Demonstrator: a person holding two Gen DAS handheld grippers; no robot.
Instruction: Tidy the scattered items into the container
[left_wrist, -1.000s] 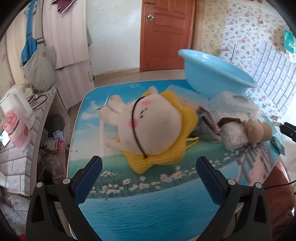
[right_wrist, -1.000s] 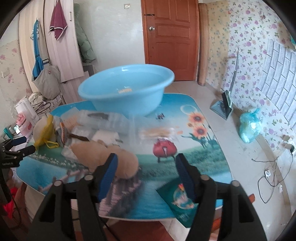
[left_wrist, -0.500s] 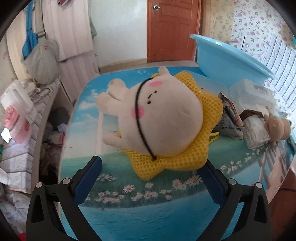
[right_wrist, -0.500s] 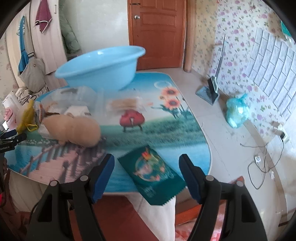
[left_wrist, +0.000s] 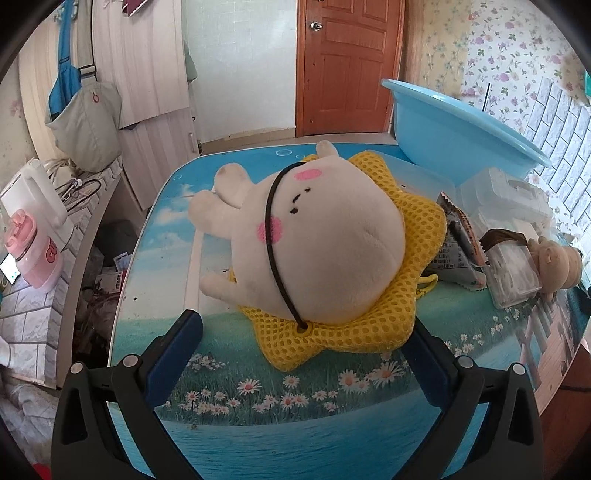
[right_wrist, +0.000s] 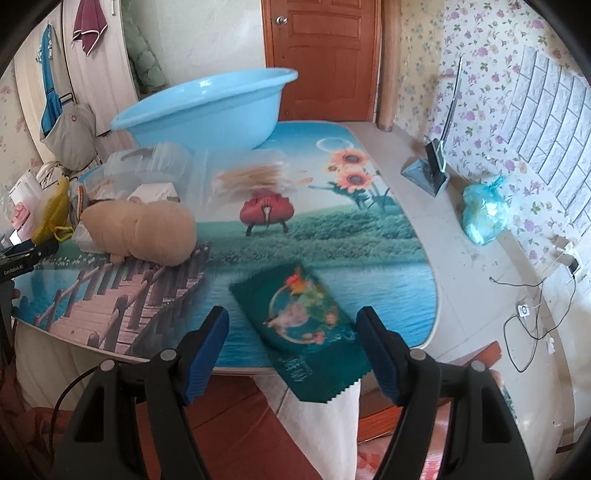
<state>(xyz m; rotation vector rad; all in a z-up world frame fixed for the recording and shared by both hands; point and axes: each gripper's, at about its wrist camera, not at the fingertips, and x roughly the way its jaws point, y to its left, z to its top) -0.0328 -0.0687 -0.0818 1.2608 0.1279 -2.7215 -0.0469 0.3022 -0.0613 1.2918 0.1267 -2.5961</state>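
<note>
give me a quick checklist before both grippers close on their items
1. Left gripper open, plush toy ahead: ok
2. Left pads past the toy's sides: not ok, only at its near edge
3. Right gripper straddles green packet: ok, jaws closing
4. Packet overhangs table edge, may slip: not ok
5. Blue basin has room: cannot tell, inside hidden

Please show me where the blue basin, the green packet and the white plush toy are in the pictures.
blue basin (right_wrist: 207, 110), right wrist view, on its outer wall.
green packet (right_wrist: 295, 310), right wrist view, on the round picture printed on its face.
white plush toy (left_wrist: 332, 251), left wrist view, on its round head.
</note>
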